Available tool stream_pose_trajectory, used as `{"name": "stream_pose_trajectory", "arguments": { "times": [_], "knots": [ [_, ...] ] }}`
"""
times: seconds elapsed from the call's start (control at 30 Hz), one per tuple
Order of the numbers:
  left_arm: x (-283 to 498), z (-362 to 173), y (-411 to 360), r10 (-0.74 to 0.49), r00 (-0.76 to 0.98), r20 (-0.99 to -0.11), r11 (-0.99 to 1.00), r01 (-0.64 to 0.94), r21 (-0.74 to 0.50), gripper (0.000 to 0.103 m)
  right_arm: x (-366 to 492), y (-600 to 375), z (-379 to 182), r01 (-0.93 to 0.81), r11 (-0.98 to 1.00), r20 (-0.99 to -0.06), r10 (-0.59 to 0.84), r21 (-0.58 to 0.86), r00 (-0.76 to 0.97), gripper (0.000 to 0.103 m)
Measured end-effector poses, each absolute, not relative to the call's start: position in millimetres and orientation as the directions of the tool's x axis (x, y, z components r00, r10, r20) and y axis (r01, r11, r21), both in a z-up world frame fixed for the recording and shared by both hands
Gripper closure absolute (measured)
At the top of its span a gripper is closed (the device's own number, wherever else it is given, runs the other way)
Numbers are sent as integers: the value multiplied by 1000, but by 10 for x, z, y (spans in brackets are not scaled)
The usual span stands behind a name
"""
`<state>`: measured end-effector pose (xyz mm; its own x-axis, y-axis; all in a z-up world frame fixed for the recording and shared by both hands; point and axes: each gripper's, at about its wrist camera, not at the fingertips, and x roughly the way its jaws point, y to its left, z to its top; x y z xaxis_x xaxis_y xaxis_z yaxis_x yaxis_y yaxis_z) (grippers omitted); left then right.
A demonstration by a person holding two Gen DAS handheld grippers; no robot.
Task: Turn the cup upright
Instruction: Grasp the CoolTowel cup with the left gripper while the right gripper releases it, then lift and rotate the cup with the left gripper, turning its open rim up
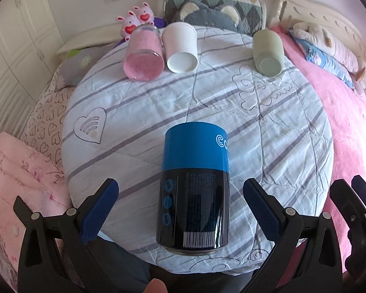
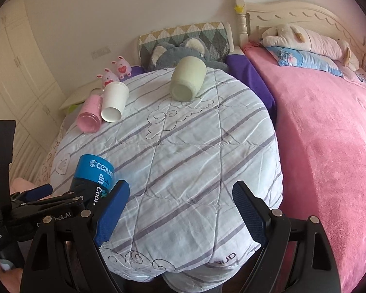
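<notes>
Left gripper [image 1: 180,195] poised wide open around a blue-and-black cylindrical cup [image 1: 195,185] lying on its side on the striped white quilt [image 1: 268,134].

The cup lies between the spread pads, untouched by either. A sound grasp would close squarely across the dark body, then rotate it upright without the soft quilt tipping it. Right gripper [image 2: 180,212], also wide open, holds nothing.

Blue-black cup [image 1: 195,188], striped quilt [image 1: 268,146], pink blanket [image 2: 329,146]
</notes>
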<state>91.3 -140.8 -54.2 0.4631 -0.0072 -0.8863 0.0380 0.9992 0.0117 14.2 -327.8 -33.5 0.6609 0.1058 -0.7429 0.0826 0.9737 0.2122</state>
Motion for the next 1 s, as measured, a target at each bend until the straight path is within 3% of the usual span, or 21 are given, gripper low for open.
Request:
{"name": "stream_pose_trajectory", "arguments": {
  "times": [0.2,0.53,0.67,1.0],
  "knots": [
    [1027,-705,-1398,-15,416,-909,1000,25,-5,0,225,-3314,-430,84,972,-756,116,220,644,15],
    [1164,-878,-1384,-52,352,-935,999,23,-47,12,354,-3431,-558,110,966,-775,117,234,621,15],
    [1191,-935,-1401,-112,327,-938,994,48,-102,34,373,-3435,-585,109,966,-779,120,235,615,15],
    [1144,-858,-1392,-137,386,-912,988,114,-100,35,370,-3427,-599,116,965,-781,115,233,614,15]
  ]
}}
